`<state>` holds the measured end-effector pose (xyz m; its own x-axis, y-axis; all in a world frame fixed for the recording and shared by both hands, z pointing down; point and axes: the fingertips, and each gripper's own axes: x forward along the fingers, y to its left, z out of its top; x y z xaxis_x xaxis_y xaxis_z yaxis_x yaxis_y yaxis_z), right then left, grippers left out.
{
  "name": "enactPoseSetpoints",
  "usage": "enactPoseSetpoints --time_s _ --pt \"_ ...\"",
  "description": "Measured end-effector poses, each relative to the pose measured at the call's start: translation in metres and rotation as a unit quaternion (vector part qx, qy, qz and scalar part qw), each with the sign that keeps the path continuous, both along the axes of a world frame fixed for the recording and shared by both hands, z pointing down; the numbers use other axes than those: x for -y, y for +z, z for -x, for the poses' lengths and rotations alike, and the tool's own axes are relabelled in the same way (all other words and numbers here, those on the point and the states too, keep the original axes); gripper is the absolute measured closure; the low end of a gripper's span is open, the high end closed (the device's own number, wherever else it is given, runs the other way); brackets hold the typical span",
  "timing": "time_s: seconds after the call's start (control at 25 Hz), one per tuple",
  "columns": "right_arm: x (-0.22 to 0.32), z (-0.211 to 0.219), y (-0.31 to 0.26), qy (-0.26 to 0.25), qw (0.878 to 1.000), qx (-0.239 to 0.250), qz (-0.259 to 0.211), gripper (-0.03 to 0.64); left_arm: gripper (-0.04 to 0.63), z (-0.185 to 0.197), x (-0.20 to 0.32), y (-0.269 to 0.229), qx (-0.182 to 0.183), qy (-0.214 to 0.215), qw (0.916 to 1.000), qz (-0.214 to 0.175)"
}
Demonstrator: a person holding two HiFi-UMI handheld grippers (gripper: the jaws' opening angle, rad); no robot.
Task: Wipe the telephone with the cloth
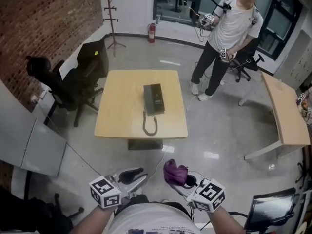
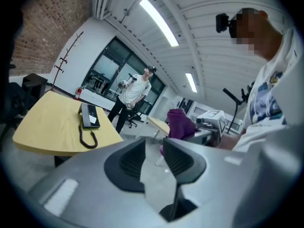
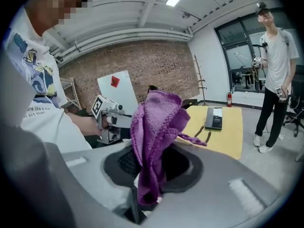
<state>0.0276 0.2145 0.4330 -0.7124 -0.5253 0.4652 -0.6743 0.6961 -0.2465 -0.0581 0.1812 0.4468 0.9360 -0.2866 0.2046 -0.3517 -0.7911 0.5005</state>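
Observation:
A black telephone with a coiled cord lies near the front edge of a square wooden table, well ahead of both grippers. My right gripper is shut on a bunched purple cloth. In the right gripper view the cloth stands up between the jaws, with the telephone beyond it. My left gripper is open with nothing between its jaws. In the left gripper view its jaws show a gap, with the telephone far off at the left and the cloth at the right.
A person stands beyond the table's far right corner. Black office chairs sit left of the table. A second wooden table is at the right, a grey cabinet at the left, and a coat rack and fire extinguisher at the back.

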Motion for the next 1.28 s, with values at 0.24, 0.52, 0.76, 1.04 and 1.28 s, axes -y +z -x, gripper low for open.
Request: enactPoseSetpoints --time_s 0.24,0.52,0.76,1.04,1.28 --pt "0.033 0.025 0.003 0.01 1.0 -0.004 -0.001 0.526 0.469 0.031 0.028 0.008 0.002 0.0 0.9999 0.011" --pt "0.061 0.028 0.008 0.006 1.0 -0.014 0.017 0.526 0.476 0.038 0.064 0.022 -0.012 -0.023 0.9991 0.034" --pt "0.113 -0.002 0.005 0.003 1.0 -0.005 0.014 0.526 0.476 0.015 0.113 0.022 -0.001 -0.039 0.9986 0.037" --pt "0.171 -0.046 0.007 -0.028 1.0 -0.002 0.011 0.526 0.472 -0.016 0.186 0.033 0.014 -0.087 0.9944 0.059" --pt "0.205 -0.084 0.011 -0.04 0.999 -0.001 0.016 0.526 0.469 -0.036 0.237 0.055 0.056 -0.12 0.9892 0.063"
